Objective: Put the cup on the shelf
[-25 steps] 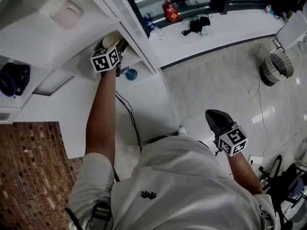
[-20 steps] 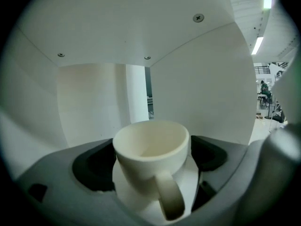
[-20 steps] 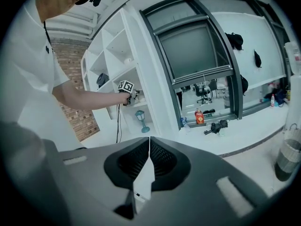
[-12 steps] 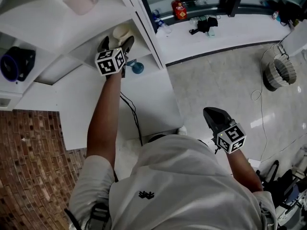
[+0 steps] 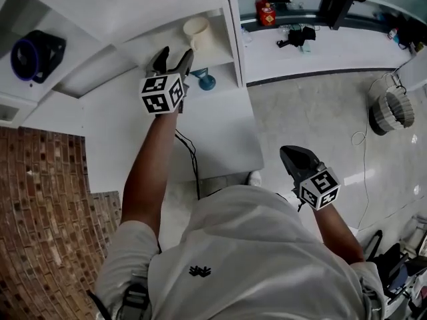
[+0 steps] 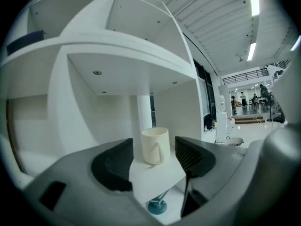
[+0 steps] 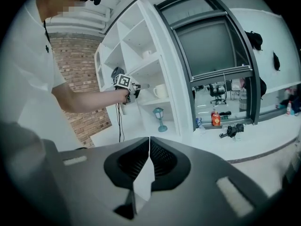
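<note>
The cream cup stands upright on a white shelf board, handle toward me. My left gripper is held out just short of that shelf. In the left gripper view the cup shows beyond the gripper, apart from both pads. The jaws are closing with nothing between them. My right gripper hangs low at my right side, over the floor. In its own view the right gripper is shut and empty, and the cup shows small on the shelf.
A small teal lamp stands on the white desk under the shelf, and a black cable runs across it. A dark round device sits in a left compartment. A counter with clutter and a basket lie to the right.
My left gripper has drawn back from the shelf and the cup stays standing there alone. Its jaws look narrower now than half a second ago. The right gripper has barely moved.
</note>
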`<move>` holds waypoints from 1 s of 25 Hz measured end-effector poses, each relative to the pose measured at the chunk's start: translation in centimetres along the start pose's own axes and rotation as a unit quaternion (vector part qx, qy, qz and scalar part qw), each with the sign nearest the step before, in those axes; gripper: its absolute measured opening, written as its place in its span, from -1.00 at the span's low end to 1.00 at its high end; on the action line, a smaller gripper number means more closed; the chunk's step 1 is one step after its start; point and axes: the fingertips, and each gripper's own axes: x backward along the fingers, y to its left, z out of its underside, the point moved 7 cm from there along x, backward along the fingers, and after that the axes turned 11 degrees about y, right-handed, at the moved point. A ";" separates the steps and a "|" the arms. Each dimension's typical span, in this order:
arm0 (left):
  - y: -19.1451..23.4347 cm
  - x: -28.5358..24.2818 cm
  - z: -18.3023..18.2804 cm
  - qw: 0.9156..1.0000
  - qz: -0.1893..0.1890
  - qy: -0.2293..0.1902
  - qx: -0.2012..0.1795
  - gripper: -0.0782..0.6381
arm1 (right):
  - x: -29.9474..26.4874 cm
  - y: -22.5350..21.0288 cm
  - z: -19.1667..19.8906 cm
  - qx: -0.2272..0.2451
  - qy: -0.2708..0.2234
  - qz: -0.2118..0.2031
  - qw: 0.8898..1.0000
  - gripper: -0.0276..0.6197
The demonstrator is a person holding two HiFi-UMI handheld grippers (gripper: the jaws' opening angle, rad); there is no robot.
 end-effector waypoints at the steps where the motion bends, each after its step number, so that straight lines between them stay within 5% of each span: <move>1: 0.1 0.9 0.2 1.000 0.002 -0.004 0.002 -0.04 | -0.4 0.7 -0.1 0.003 0.001 -0.003 1.000 -0.86; 11: 1.1 9.8 3.3 0.999 0.023 -0.032 0.015 -0.76 | -3.6 7.4 -0.8 0.023 0.004 -0.026 0.999 -0.86; 25: 2.1 21.3 9.4 0.996 0.082 -0.019 0.027 -0.76 | -6.1 17.7 -0.5 0.041 -0.003 -0.019 0.999 -0.87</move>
